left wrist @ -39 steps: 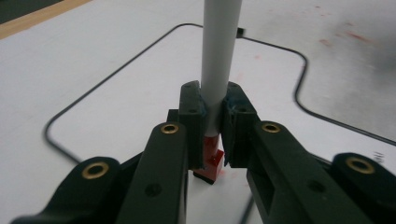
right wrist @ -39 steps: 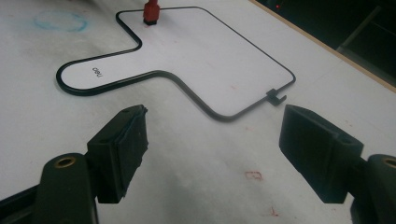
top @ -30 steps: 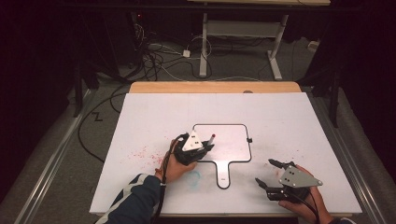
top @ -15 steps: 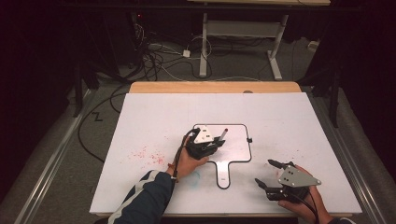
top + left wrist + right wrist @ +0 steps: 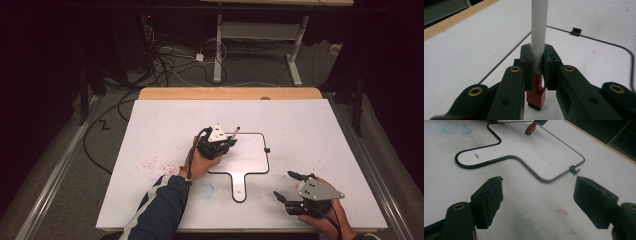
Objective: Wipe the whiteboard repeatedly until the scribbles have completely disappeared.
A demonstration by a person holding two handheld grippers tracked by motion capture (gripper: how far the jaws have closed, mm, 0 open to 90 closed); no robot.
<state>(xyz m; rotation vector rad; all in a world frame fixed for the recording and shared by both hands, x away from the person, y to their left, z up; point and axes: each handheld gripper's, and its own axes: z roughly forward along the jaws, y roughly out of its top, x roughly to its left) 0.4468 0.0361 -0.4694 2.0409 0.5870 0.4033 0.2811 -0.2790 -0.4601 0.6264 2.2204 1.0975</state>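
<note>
A paddle-shaped whiteboard [image 5: 250, 157] with a thin black frame and a short handle lies flat mid-table, also seen in the right gripper view [image 5: 529, 147]. My left gripper [image 5: 227, 142] is over its left part, shut on a white marker [image 5: 539, 32] whose red lower end [image 5: 536, 96] points down at the board. The marker's red end [image 5: 531, 128] is at the board's surface in the right gripper view; whether it touches I cannot tell. My right gripper [image 5: 285, 185] rests near the table's front right, open, with bare table between its pads [image 5: 490, 195].
The board lies on a large white sheet [image 5: 310, 130] over a wooden table [image 5: 230, 93]. Red speckles [image 5: 155, 162] and a blue scribble [image 5: 206, 189] mark the sheet left of the handle. A small black clip [image 5: 267, 150] sits on the board's right edge. Cables lie on the floor beyond.
My left gripper has carried the marker to the right and a little farther away, from beside the board's left edge to over it. The right gripper has stayed put.
</note>
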